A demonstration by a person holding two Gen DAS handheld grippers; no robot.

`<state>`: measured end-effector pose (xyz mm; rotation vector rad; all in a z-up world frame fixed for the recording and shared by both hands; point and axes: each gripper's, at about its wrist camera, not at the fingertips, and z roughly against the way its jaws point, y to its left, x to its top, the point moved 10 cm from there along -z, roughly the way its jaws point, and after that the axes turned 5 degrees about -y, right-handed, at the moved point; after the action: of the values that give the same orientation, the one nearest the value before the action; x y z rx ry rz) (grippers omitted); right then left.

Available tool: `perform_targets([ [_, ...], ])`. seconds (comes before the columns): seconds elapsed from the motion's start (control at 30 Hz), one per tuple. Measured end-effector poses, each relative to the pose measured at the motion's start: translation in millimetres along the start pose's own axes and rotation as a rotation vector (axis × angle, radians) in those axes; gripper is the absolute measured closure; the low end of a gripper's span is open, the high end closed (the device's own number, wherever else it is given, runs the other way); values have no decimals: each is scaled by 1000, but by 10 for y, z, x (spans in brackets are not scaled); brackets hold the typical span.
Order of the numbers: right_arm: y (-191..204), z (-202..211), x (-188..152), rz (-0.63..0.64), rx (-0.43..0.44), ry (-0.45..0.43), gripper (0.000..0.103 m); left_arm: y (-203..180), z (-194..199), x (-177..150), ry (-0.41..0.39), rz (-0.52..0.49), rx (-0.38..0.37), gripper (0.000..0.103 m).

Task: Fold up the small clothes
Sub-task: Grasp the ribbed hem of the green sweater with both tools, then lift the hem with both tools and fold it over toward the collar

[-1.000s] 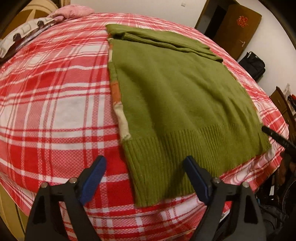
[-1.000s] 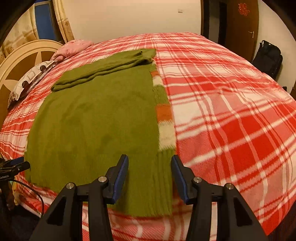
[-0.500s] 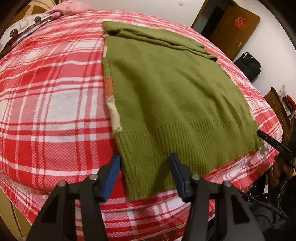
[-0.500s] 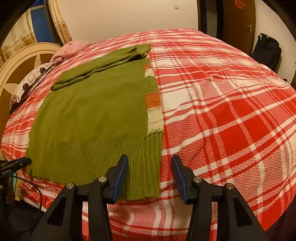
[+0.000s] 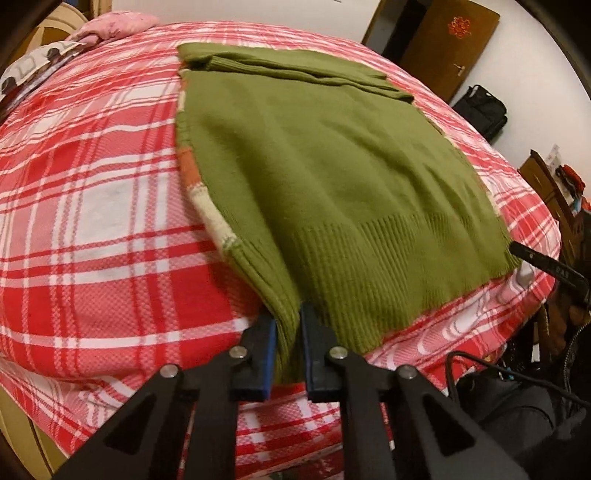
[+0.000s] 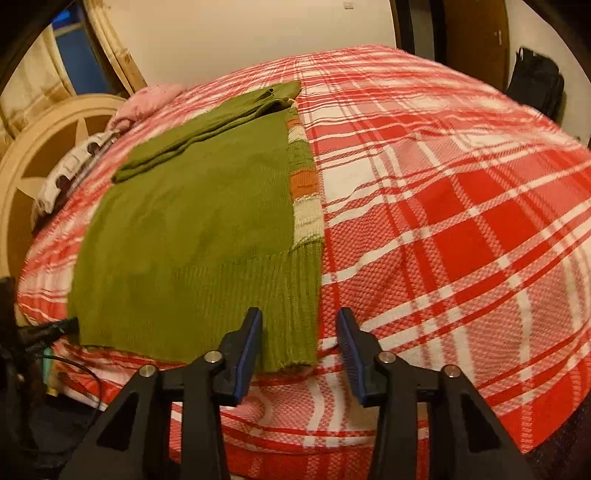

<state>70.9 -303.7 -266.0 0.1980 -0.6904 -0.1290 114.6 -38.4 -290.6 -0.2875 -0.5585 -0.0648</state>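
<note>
Home bedroom: plaid-covered bed (image 5: 92,206), pink pillow (image 5: 114,27), wooden door (image 5: 454,48).

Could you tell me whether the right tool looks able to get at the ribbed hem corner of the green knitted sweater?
Probably yes: the right tool is closing around the ribbed hem corner of the green knitted sweater, with nothing in between.

right gripper (image 6: 299,343): jaws closing, astride sweater's near right hem corner, pads not pressing | sweater (image 6: 192,236): green, flat on plaid bed (image 6: 443,229), striped edge on right | pillows (image 6: 74,166): far left
</note>
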Motion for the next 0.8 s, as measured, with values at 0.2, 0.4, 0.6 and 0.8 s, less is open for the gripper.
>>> perform_targets([
  [0.2,63,-35,-56,24,23,3,91,41,-45,15,0,61,-43,87],
  [0.4,119,187,101,-83,194,-91,94,71,183,123,-86,89,-115,94],
  [0.6,128,444,336,-216,349,-198,95,46,473,426,-206,82,-182,94],
  [0.8,180,500,577,-266,409,-234,95,-23,576,751,-260,86,-233,94],
])
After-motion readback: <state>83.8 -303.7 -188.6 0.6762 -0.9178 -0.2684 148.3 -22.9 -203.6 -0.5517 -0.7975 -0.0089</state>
